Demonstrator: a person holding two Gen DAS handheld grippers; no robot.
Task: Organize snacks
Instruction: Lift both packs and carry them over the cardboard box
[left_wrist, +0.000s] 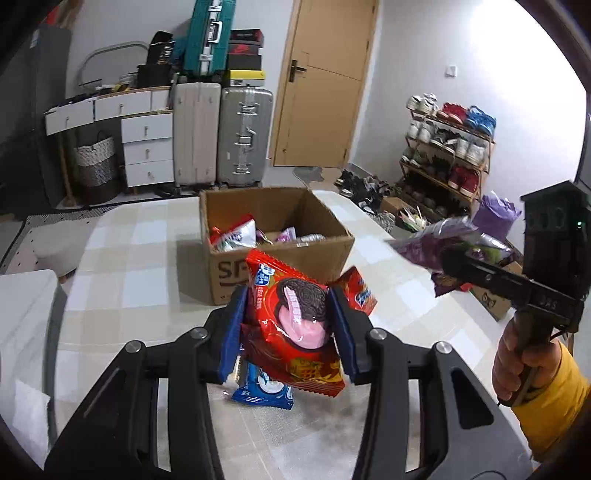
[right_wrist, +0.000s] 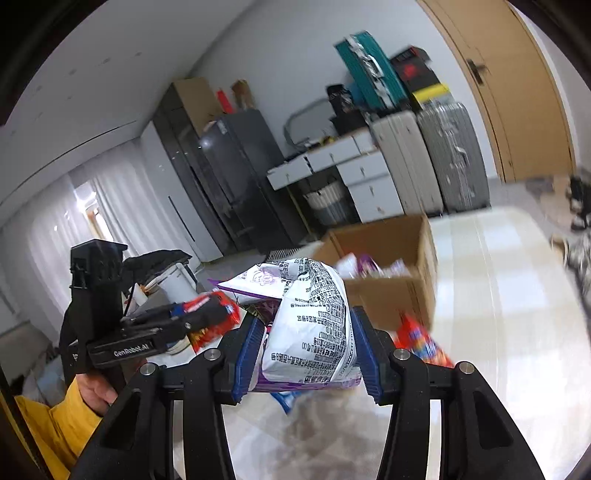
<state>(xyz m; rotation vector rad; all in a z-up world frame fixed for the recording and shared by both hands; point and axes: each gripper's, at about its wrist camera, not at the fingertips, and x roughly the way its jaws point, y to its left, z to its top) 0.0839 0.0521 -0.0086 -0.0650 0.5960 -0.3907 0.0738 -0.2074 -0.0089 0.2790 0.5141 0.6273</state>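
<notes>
My left gripper (left_wrist: 288, 332) is shut on a red Oreo packet (left_wrist: 295, 325) and holds it above the table, in front of the cardboard box (left_wrist: 280, 269). The box holds several snack packets. A blue packet (left_wrist: 264, 391) lies on the table under the red one. My right gripper (right_wrist: 306, 350) is shut on a white and purple snack bag (right_wrist: 310, 325), held in the air to the right of the box; it shows in the left wrist view (left_wrist: 443, 247) too. The right wrist view shows the box (right_wrist: 388, 295) ahead and a red packet (right_wrist: 421, 339) on the table.
The table (left_wrist: 129, 266) has a pale checked cloth. A white chair (left_wrist: 22, 332) stands at its left edge. Suitcases (left_wrist: 221, 133), drawers (left_wrist: 147, 147) and a shoe rack (left_wrist: 447, 155) stand beyond the table.
</notes>
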